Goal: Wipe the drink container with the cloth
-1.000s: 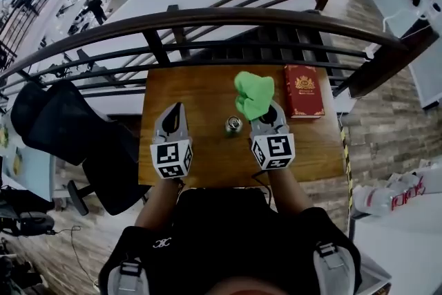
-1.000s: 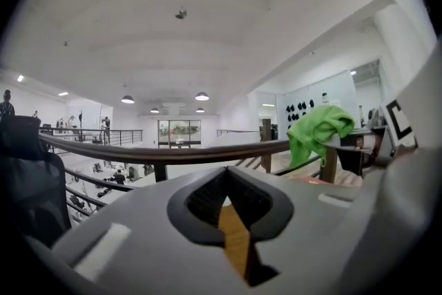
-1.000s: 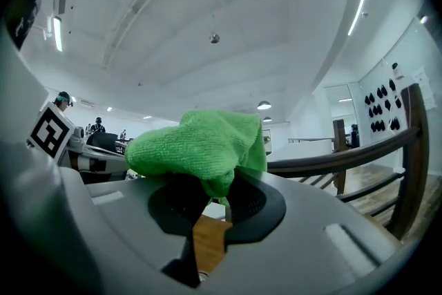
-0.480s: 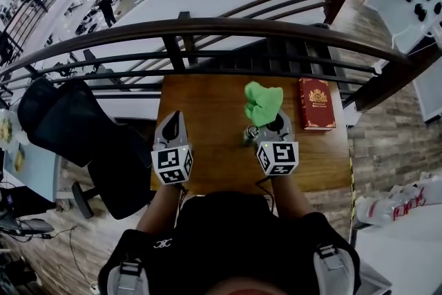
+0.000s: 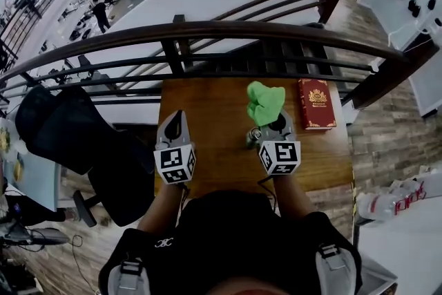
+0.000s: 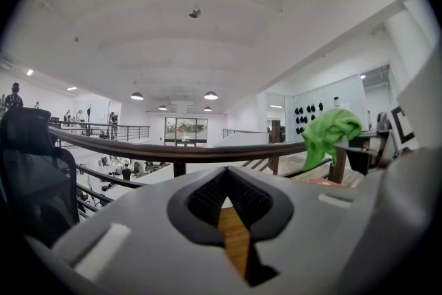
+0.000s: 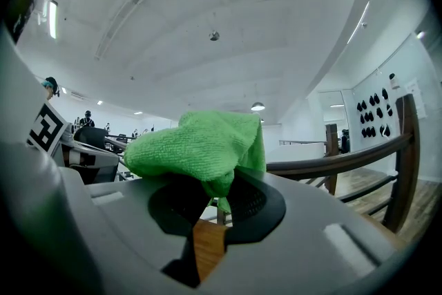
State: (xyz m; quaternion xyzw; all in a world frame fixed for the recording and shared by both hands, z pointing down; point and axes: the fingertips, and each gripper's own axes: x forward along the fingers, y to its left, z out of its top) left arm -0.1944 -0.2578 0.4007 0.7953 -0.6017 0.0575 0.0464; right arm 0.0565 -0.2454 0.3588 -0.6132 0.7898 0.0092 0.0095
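Green cloth [image 5: 265,101] is clamped in my right gripper [image 7: 217,207]; I'd part my closed, empty left gripper [image 6: 224,200] to steady the can [image 5: 253,137].

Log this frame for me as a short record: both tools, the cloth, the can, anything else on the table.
left tool: shut, empty
right tool: shut on green cloth
can: on wooden table, just left of right tool, partly hidden
red book: flat at table's right side
wipe: cloth held beyond can, not on it
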